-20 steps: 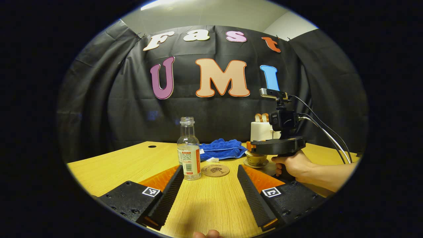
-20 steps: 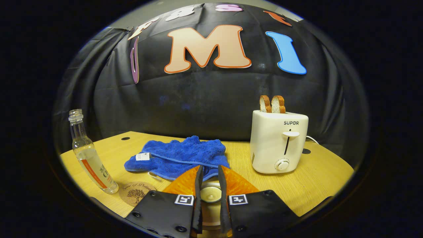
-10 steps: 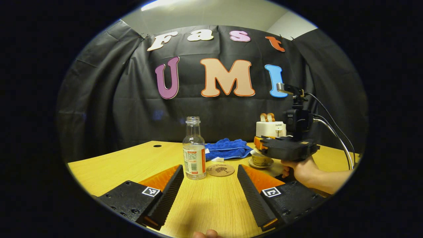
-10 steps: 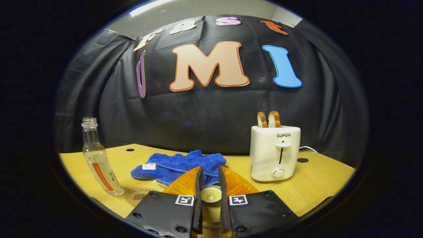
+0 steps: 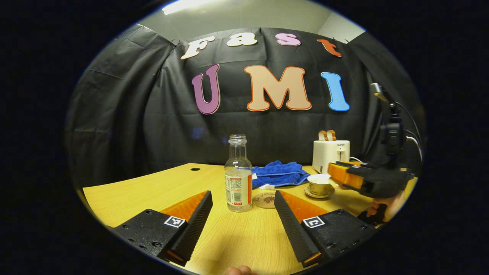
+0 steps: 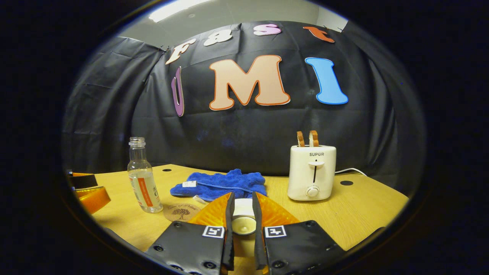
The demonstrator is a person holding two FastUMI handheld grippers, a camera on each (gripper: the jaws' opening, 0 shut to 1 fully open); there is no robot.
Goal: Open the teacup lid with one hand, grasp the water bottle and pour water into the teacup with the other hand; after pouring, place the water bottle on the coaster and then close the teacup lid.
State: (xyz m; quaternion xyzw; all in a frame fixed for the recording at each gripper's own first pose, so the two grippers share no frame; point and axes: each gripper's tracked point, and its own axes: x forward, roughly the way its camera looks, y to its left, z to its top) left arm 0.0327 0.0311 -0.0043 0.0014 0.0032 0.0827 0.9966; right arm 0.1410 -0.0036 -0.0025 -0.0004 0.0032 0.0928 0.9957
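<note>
Since a second ago the right gripper (image 6: 242,214) has come up and swung off to the side, taking the teacup lid (image 6: 243,225) with it, so in the left gripper view the teacup (image 5: 319,184) now sits uncovered on its saucer (image 5: 320,193). Looks to me like step one, lid off, is basically done and the bottle grab is next. The right one's fingers are pinched narrow on the pale lid knob, both sides pressing on it, and in the left gripper view it hangs level above the table, off beside the cup, with the hand (image 5: 384,208) under it at the handle. The left gripper (image 5: 243,208) is spread wide and holding nothing, low over the wooden table (image 5: 160,187) and pointed pretty much straight at the water bottle (image 5: 238,175), which stands upright, capless and roughly half full, framed between the fingers but not touched by them. The coaster (image 5: 264,200) lies just beside the bottle, between it and the cup. Next move, I reckon: ease forward until the bottle body is between the fingers, then squeeze around the label part. It's tall and narrow, so nudging it with one finger first could tip it. A blue cloth (image 5: 280,173) and a toaster (image 5: 331,154) sit further back, out of the way.
</note>
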